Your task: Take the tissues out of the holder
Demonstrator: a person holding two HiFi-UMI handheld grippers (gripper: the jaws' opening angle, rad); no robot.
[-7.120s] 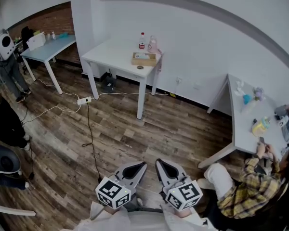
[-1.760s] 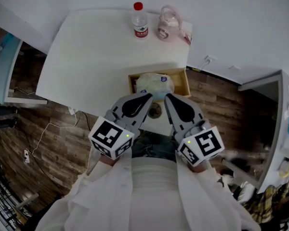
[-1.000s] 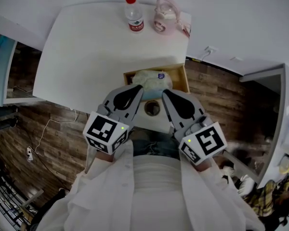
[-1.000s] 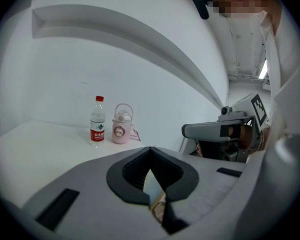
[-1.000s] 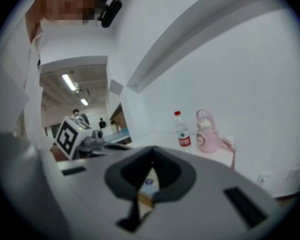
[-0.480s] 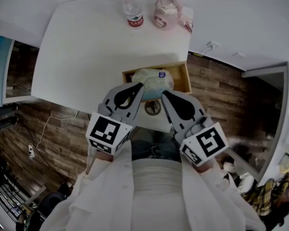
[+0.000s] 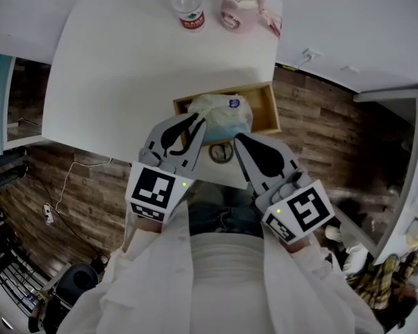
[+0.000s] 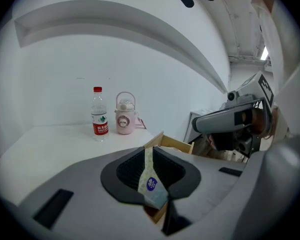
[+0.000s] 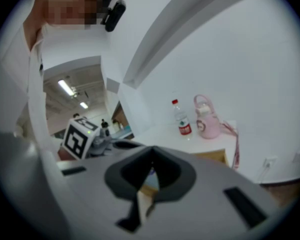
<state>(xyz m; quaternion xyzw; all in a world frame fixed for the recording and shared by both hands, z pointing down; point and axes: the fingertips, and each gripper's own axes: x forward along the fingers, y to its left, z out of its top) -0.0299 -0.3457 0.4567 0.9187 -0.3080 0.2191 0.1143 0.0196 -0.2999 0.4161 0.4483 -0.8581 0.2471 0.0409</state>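
Tissues sit as a soft pale plastic pack [image 7: 221,111] with a round blue label [image 7: 233,104], lying crumpled inside the open wooden box holder [image 7: 267,110] at the white table's [image 7: 104,68] five o'clock edge. Our left gripper [image 7: 194,120] hovers at the pack's nine o'clock, its jaws opening to a slit and pinching nothing. Our right gripper [image 7: 238,138], tips pressed together, sits at the holder's six o'clock.

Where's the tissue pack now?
Head view, centre: the tissue pack lies in the wooden holder at the white table's near right corner, across from the water bottle and pink bottle at the far edge.
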